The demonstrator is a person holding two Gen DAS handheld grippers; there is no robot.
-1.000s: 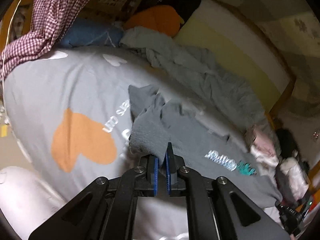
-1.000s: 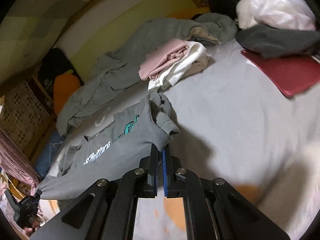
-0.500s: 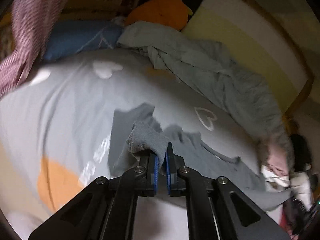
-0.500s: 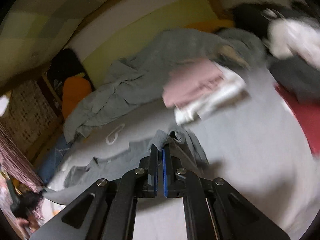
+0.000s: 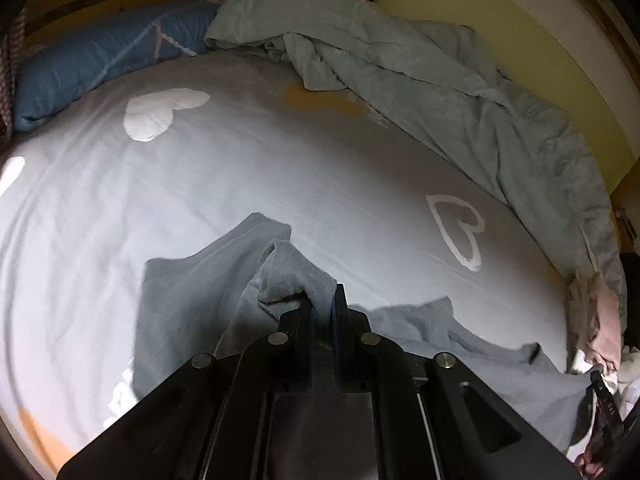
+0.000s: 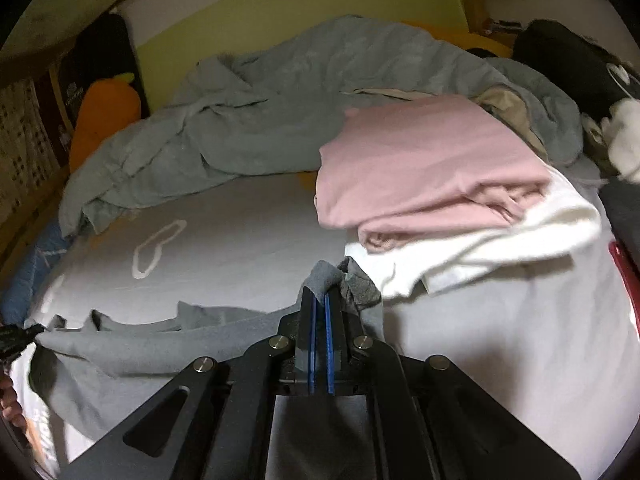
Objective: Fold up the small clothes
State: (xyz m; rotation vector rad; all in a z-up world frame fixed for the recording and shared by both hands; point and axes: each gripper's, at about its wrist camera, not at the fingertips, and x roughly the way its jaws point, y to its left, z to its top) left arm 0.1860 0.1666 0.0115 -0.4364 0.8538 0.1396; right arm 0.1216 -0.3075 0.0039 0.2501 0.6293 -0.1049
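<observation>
Your grey shirt [image 5: 192,304] lies low across the near part of the bed, stretched between your two grippers, its back side up. The left gripper [image 5: 323,304] has its jaws pinched nearly shut on a bunched corner of the shirt, the cloth rising in a small peak just past the fingertips. The right gripper [image 6: 320,300] is likewise clamped tight on the opposite corner — a tuft of grey sticks up between the blue pads [image 6: 329,320]. From the right view the shirt [image 6: 132,344] runs leftward to the left gripper at the frame's edge, sagging a little in between. Beneath it is the pale grey sheet [image 5: 280,168] with a white heart [image 5: 160,110] and an outlined heart [image 5: 460,232]. Just right of your right gripper sits a folded stack — a pink garment [image 6: 432,160] on a white one [image 6: 500,236]. Along the far side a rumpled grey-green blanket [image 6: 300,100] is heaped, with a blue pillow [image 5: 100,60] at far left.
</observation>
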